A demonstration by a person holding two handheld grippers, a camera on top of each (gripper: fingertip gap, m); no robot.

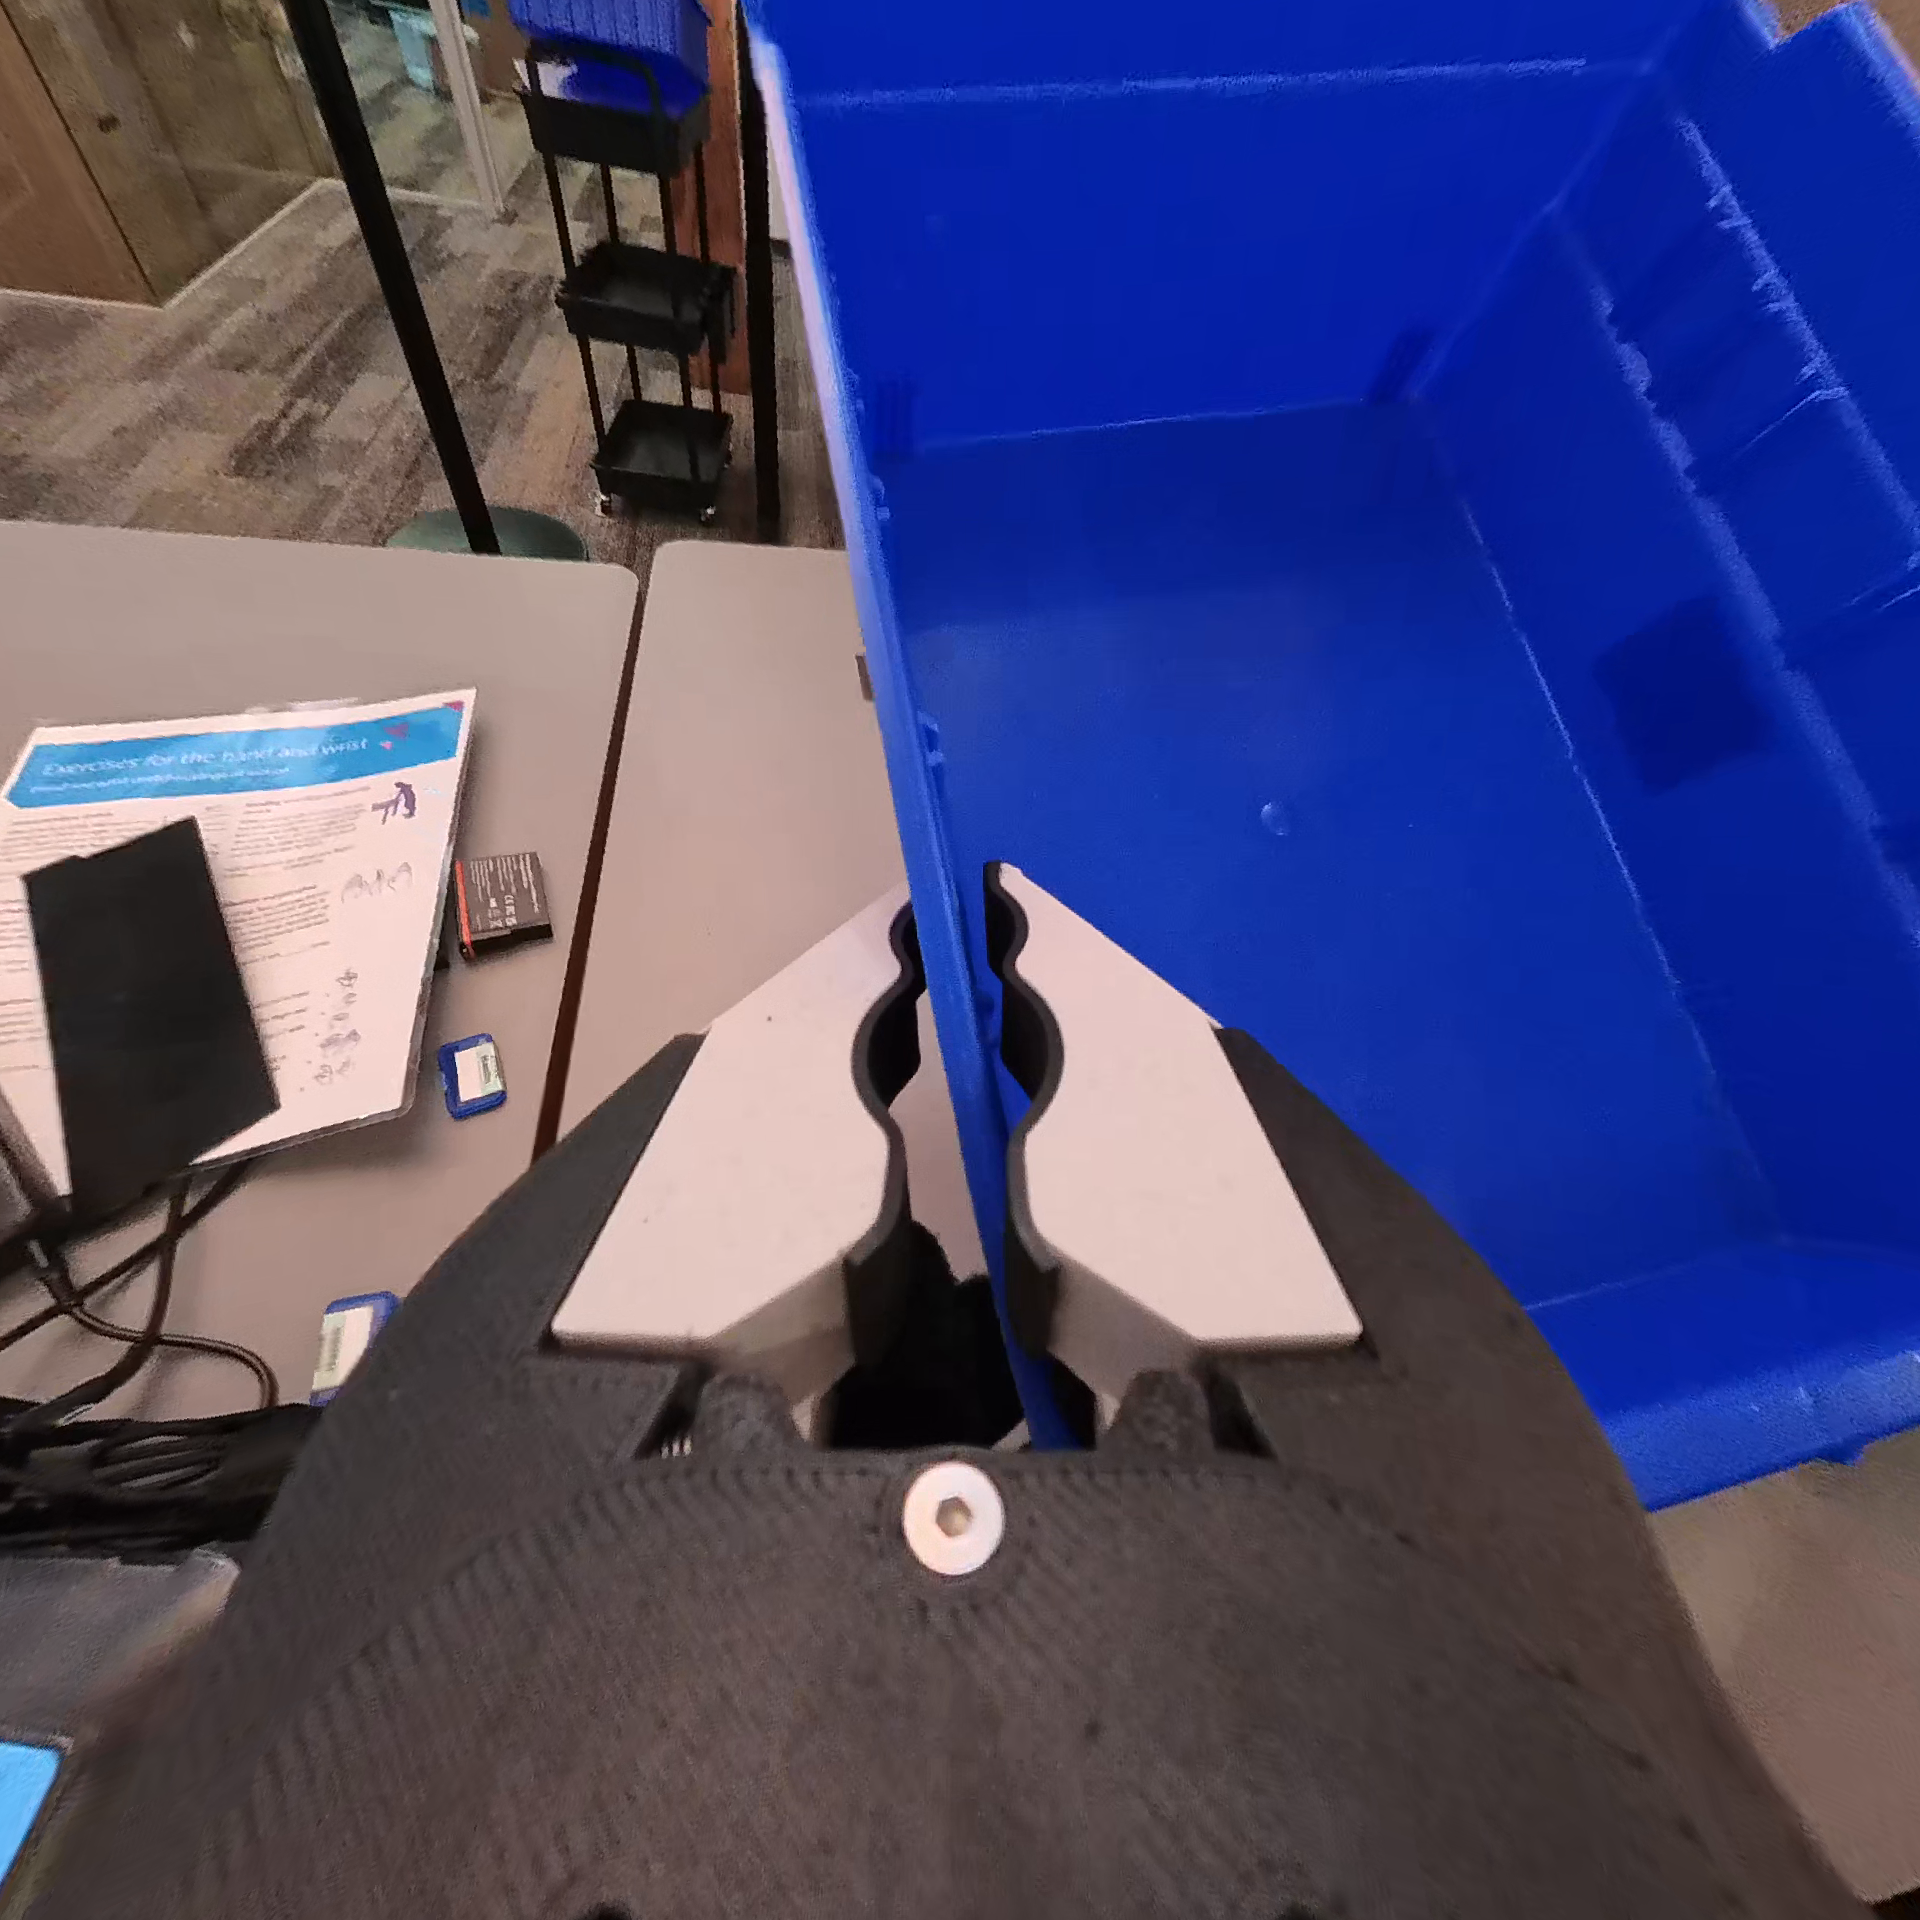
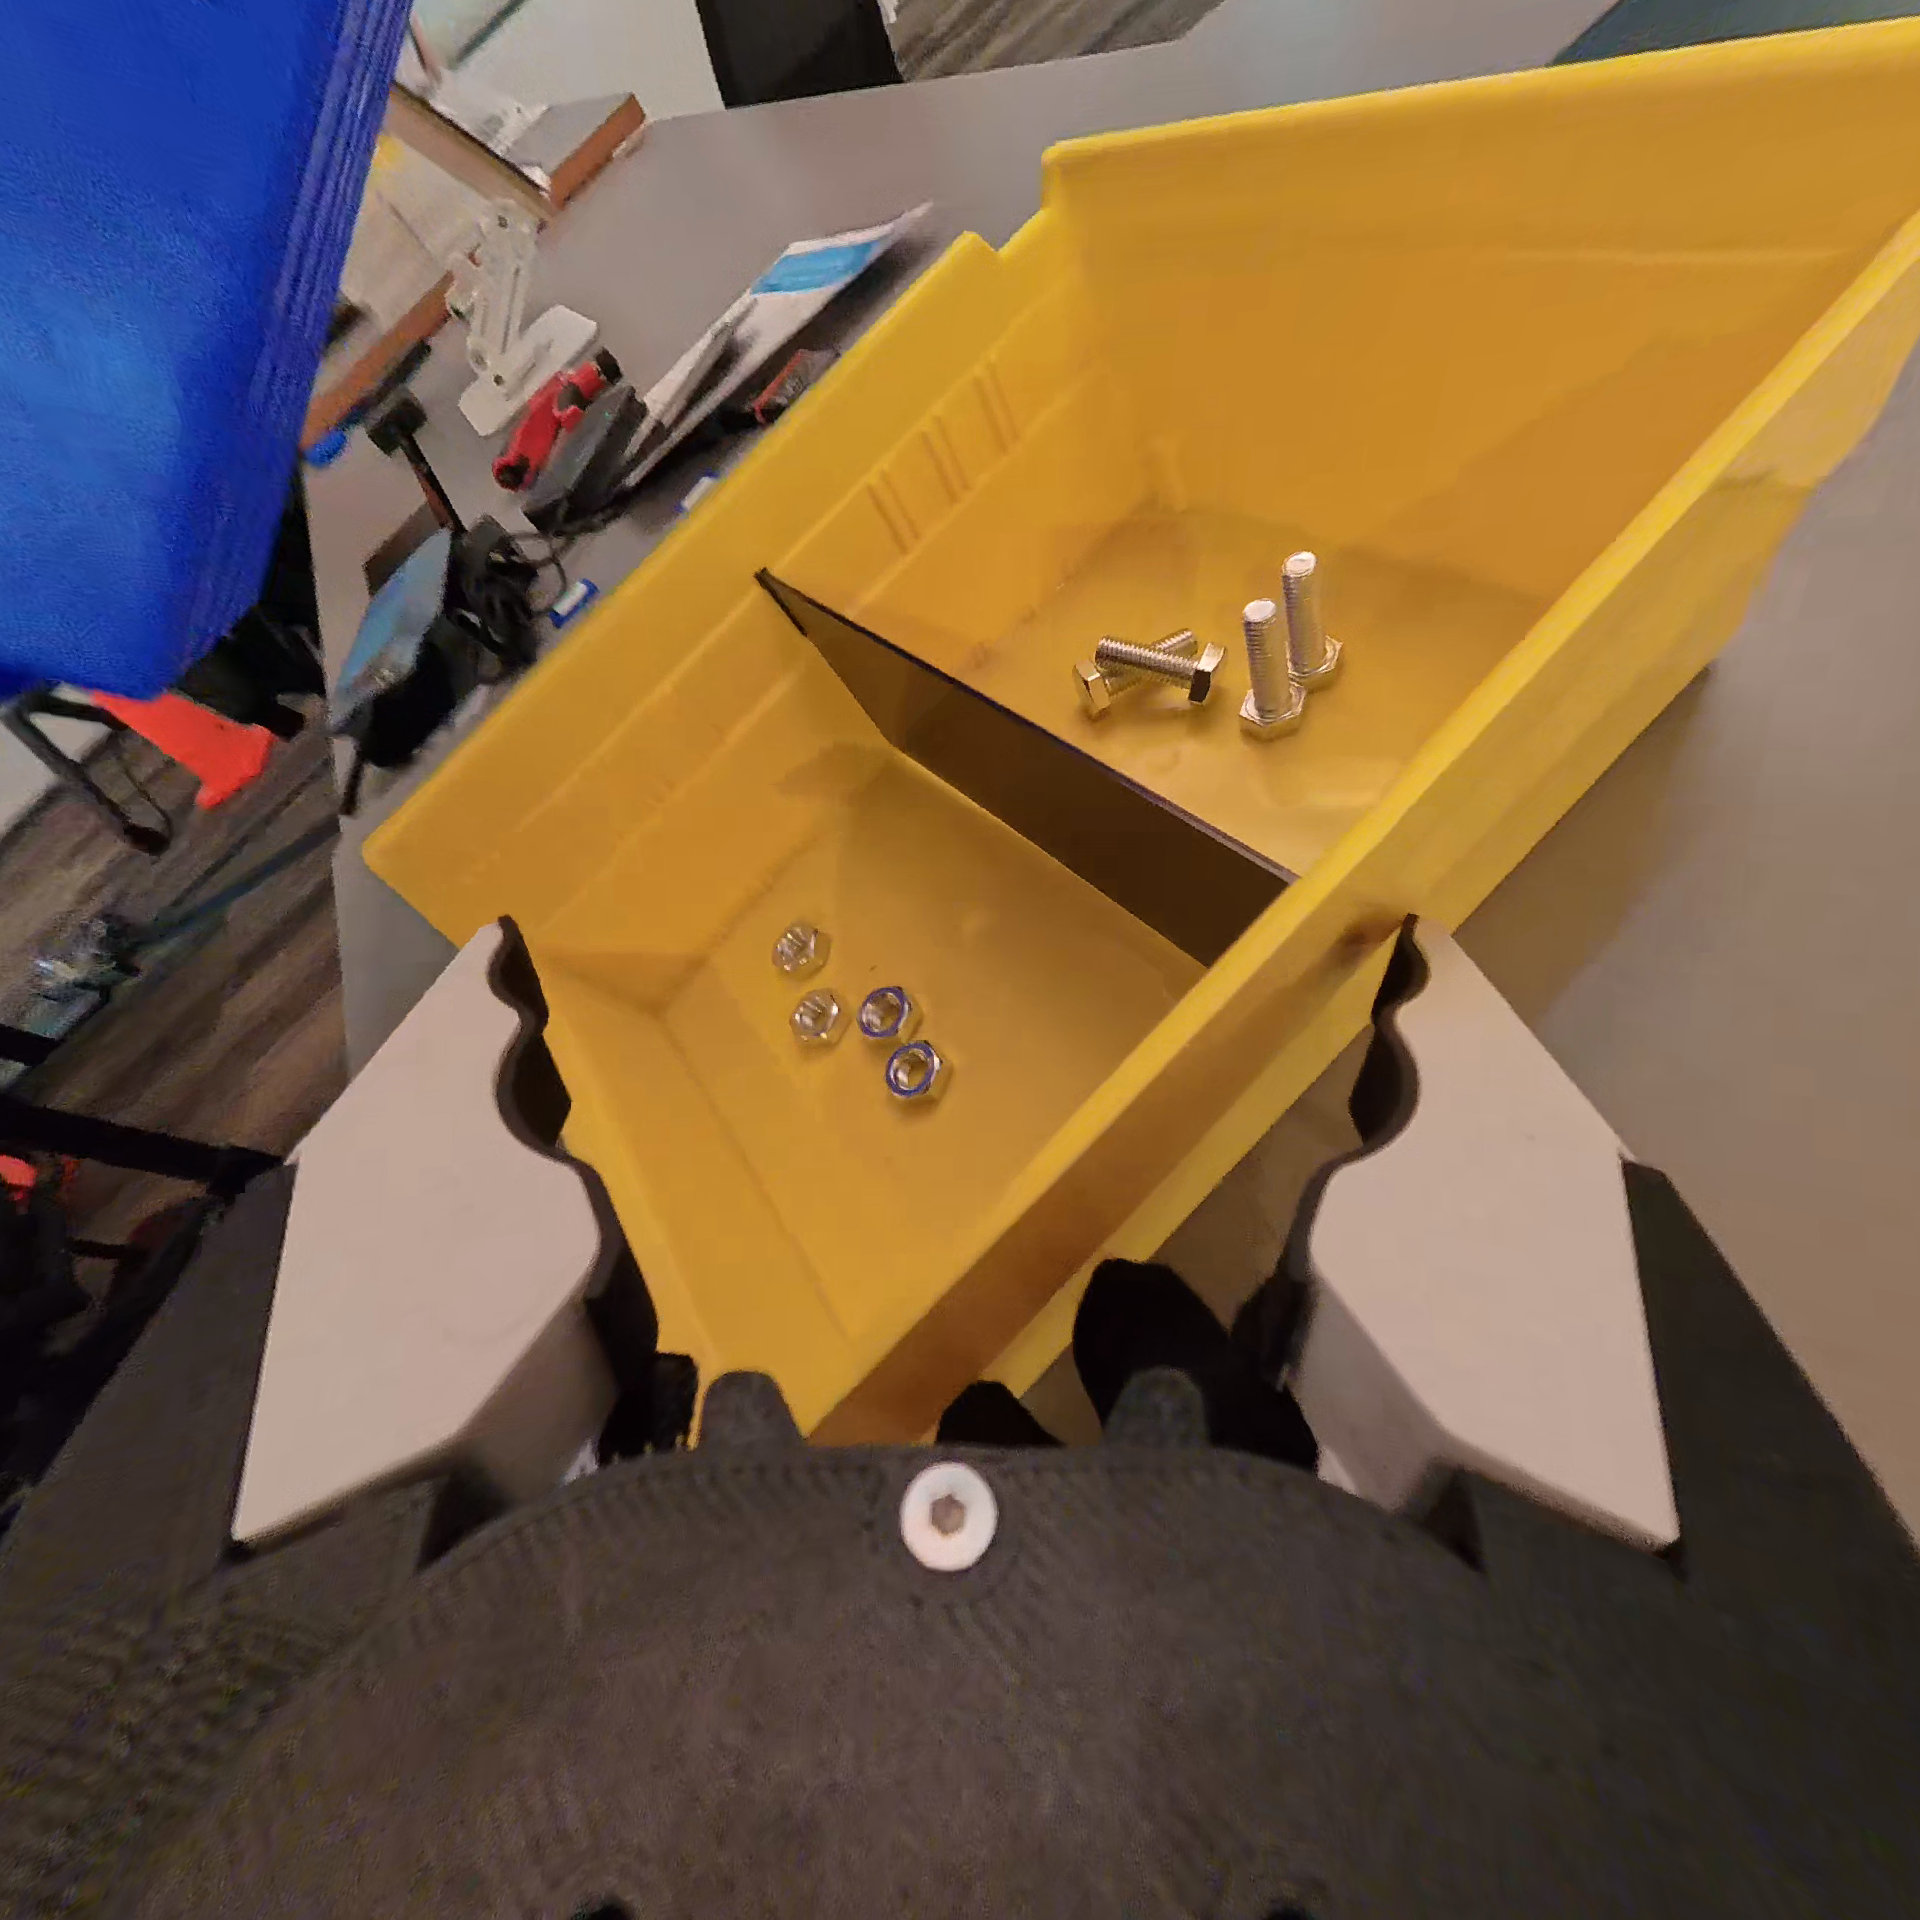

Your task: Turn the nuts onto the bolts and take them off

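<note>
My left gripper is shut on the left side wall of an empty blue bin, one finger inside and one outside. The bin is tilted up off the grey table and also shows at the top left of the right wrist view. My right gripper is wide open over the near end of a yellow bin. A black divider splits that bin. Several silver nuts lie in the near compartment. Several silver bolts are in the far one, two upright on their heads and two lying crossed.
Left of the blue bin the grey table holds a printed sheet, a black slab, a small battery, blue cards and cables. A black cart stands behind. A white stand and red tool lie left of the yellow bin.
</note>
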